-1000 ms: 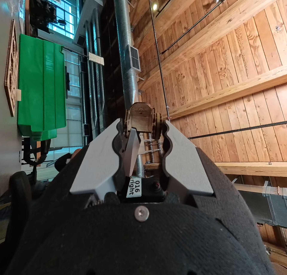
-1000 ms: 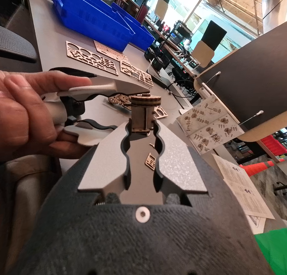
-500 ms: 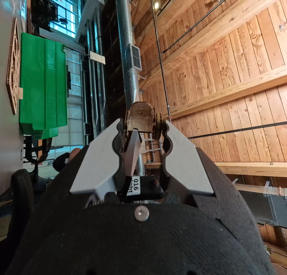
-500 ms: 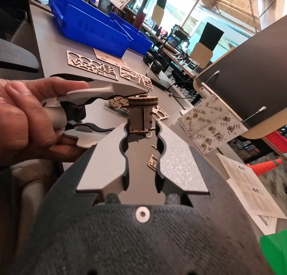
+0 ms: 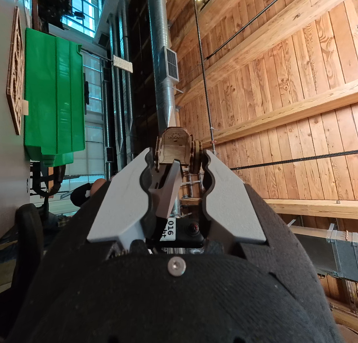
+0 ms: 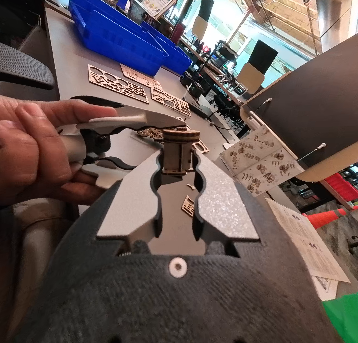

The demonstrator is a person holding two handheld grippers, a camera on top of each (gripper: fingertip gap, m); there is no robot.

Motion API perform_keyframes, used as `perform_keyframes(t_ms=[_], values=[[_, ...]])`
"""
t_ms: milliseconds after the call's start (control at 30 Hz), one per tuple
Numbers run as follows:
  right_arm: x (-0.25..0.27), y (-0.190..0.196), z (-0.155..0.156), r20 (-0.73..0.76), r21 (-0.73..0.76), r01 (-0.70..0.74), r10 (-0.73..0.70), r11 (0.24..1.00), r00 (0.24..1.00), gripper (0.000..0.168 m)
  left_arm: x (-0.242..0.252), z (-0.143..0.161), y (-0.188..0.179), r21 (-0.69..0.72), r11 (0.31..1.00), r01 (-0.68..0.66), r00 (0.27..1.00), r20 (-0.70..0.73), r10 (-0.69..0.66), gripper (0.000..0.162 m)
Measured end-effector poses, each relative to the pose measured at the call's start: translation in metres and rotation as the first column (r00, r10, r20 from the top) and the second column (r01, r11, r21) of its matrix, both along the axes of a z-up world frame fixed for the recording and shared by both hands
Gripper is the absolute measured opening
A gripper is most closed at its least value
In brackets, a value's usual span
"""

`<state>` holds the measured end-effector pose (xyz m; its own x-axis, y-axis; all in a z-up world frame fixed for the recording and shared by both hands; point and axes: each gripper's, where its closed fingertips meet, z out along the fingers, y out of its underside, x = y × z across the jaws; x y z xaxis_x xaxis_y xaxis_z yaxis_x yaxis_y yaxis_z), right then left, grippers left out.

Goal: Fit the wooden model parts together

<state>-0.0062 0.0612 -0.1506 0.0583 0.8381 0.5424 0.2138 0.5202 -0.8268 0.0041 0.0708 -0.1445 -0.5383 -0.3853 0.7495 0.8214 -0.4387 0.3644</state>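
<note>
A small wooden model (image 5: 175, 149), a slatted body with toothed discs on its sides, is held in the air between both grippers. My left gripper (image 5: 177, 155) is shut on it across the discs and points up at the ceiling. My right gripper (image 6: 177, 157) is shut on the model's body (image 6: 180, 136) from below, above the grey table (image 6: 65, 49). In the right wrist view a hand (image 6: 29, 149) holds the left gripper, with one of its fingers (image 6: 135, 118) on the top disc. One right finger (image 5: 166, 186) shows in the left wrist view.
Blue bins (image 6: 120, 37) stand at the table's far end. Flat wooden part sheets (image 6: 116, 85) (image 6: 170, 101), loose gear parts (image 6: 149, 134) and a small piece (image 6: 188, 207) lie on the table. Instruction sheets (image 6: 259, 159) (image 6: 302, 242) lie to the right. A green bin (image 5: 54, 93) stands nearby. My two grippers' fingertips are within a few centimetres of each other.
Both grippers keep their hold on the model. The right wrist view has tilted and shifted slightly over the table. The left view is nearly the same.
</note>
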Motion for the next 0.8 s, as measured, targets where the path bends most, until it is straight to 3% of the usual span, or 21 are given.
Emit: perform_keyframes(t_ms=[533, 733, 800], values=[[0.0014, -0.0007, 0.0, -0.005, 0.08, -0.016, 0.017, 0.997, 1.0, 0.027, 0.0011, 0.0006, 0.0001, 0.001, 1.0, 0.007, 1.0, 0.005, -0.007, 0.047], [0.0036, 0.0008, 0.0075, -0.097, 0.127, 0.029, -0.017, 0.992, 0.995, 0.035, -0.0017, 0.0045, -0.0012, 0.032, 0.999, 0.008, 1.0, 0.02, -0.009, 0.047], [0.0074, 0.0, 0.009, -0.116, 0.075, 0.0, 0.009, 0.997, 0.993, 0.036, -0.0035, 0.005, -0.0016, 0.036, 0.999, 0.005, 1.0, 0.023, -0.006, 0.047]])
